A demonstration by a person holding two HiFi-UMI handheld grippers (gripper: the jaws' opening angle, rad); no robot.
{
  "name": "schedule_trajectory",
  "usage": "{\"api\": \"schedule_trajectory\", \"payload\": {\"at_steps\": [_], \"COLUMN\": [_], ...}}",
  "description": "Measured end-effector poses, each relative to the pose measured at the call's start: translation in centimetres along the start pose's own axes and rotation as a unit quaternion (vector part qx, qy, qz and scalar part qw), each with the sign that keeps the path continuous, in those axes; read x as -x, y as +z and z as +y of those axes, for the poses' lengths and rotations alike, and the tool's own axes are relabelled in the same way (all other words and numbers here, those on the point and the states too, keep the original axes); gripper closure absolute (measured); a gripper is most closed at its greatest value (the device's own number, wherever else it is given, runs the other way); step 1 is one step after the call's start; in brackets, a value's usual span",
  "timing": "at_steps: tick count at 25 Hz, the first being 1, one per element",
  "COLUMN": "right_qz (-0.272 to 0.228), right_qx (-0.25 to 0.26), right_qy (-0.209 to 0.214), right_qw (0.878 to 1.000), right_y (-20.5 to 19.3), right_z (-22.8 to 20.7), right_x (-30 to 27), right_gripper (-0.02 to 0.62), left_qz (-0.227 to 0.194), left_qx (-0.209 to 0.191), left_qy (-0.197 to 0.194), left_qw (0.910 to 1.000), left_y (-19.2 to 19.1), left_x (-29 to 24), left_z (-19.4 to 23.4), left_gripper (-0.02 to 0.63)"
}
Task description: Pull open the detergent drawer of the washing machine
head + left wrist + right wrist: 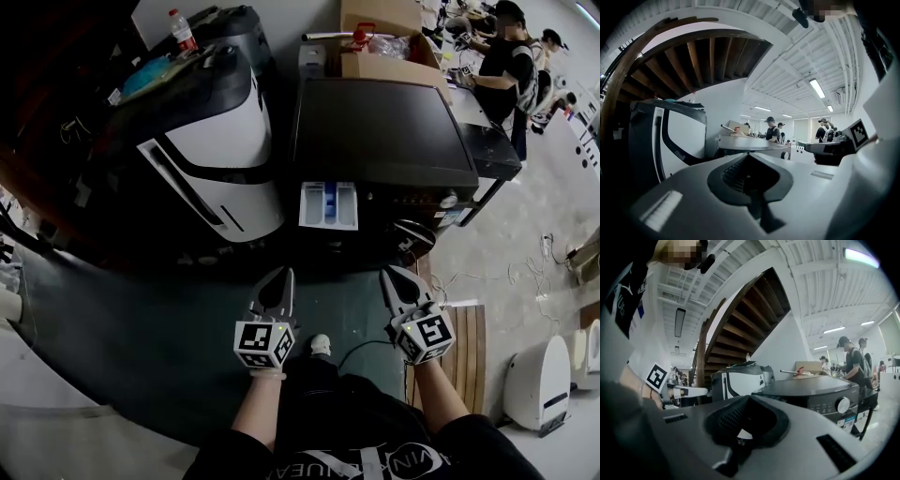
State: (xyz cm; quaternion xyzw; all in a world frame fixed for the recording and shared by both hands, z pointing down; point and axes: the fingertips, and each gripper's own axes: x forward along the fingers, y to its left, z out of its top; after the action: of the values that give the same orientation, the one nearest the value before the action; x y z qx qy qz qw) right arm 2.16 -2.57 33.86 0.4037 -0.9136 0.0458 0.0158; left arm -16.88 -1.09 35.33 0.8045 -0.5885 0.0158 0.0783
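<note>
The white plastic detergent drawer (pixel 328 204) already sticks out of the big black washing machine (pixel 380 131), so the job looks done, while the left gripper (pixel 283 275) and right gripper (pixel 390 274) hang well apart from it, jaws pressed together, empty.

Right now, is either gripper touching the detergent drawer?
No: the left gripper and right gripper hang well short of the pulled-out detergent drawer.

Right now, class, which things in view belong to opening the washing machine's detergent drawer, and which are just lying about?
Belong to the job: black washing machine; its white detergent drawer with blue insert, already pulled out; left tool and right tool, both shut, empty.

Lying about: white-and-black rounded appliance; brown cardboard box; clear plastic bottle with red cap.
</note>
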Motion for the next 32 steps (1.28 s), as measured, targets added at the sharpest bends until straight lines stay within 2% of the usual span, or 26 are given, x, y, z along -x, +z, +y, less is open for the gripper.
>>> {"api": "schedule_trajectory", "payload": {"at_steps": [14, 32], "right_qz": [-0.020, -0.024], "right_qx": [0.000, 0.000], "right_qy": [-0.002, 0.001], "right_qw": [1.000, 1.000], "right_y": [2.4, 2.7], "right_z": [0.3, 0.9], "right_x": [0.8, 0.2], "right_gripper": [0.583, 0.583], "left_qz": [-0.012, -0.016], "left_qx": [-0.009, -0.030], "left_qy": [0.019, 0.027], "left_qw": [0.9997, 0.9990], "left_y": [1.7, 2.4], "left_x": [1.9, 2.5], "left_z": [0.8, 1.4], "left_gripper": [0.597, 0.597]}}
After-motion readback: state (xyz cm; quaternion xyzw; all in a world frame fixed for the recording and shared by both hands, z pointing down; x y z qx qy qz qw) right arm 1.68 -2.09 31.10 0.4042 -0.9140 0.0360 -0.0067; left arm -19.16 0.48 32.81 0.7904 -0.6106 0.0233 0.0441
